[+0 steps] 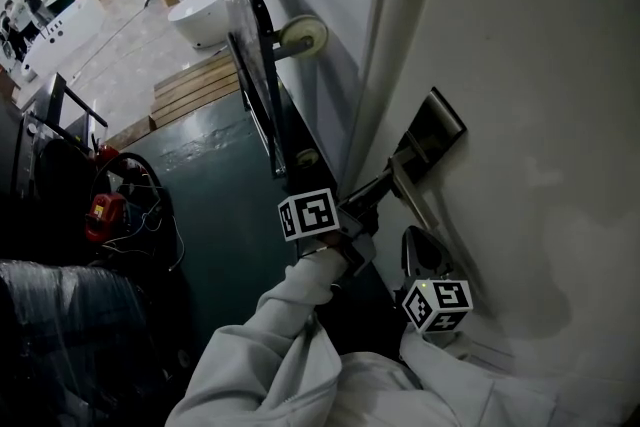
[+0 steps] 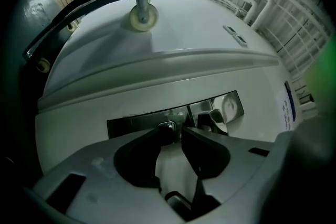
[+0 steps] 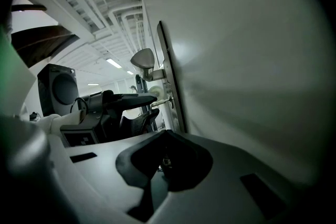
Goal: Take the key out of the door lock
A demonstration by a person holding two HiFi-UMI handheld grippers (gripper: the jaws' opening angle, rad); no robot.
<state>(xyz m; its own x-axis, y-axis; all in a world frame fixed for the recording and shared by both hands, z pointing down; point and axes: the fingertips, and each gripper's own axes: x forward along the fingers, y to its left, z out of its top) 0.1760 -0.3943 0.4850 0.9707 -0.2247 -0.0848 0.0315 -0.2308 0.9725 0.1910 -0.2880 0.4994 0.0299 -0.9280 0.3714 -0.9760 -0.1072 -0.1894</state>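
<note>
Left hand-held gripper [image 2: 175,132] around key [image 2: 167,125], handle [image 2: 217,117] beside

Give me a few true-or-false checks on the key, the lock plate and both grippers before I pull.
1. The key sits in the lock plate, not yet taken out. True.
2. The left gripper is shut with nothing between its jaws. False: its jaws stand apart, with the key's head between their tips.
3. The right gripper grips the door handle. False: its jaws are together on nothing, clear of the handle.
4. The door handle is mounted on the same metal plate as the key. True.
</note>
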